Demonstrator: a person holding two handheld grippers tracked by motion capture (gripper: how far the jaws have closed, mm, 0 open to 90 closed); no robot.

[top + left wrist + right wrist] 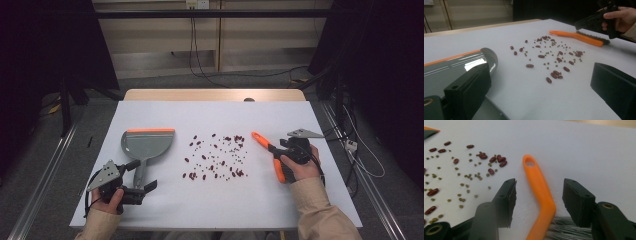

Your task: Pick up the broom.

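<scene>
Closest to my right gripper's camera, the orange brush [539, 192] lies between the two black jaws, its handle pointing away toward the hole at its tip and its bristles at the bottom edge. I see a gap on each side of the handle, so the pads are not yet pressing it and nothing is grasped. From the high view my right gripper [282, 151] sits over the brush [267, 152] at the right of the white table [280, 200], just right of the scattered beans [216, 156], dark red ones mixed with small green ones. At the left, my left gripper [146, 176] has its jaws spread wide on either side of the grey dustpan's handle, one pad close beside the dustpan [451, 66], not clenched. The dustpan [147, 145] lies flat, its orange-edged mouth pointing away from me.
</scene>
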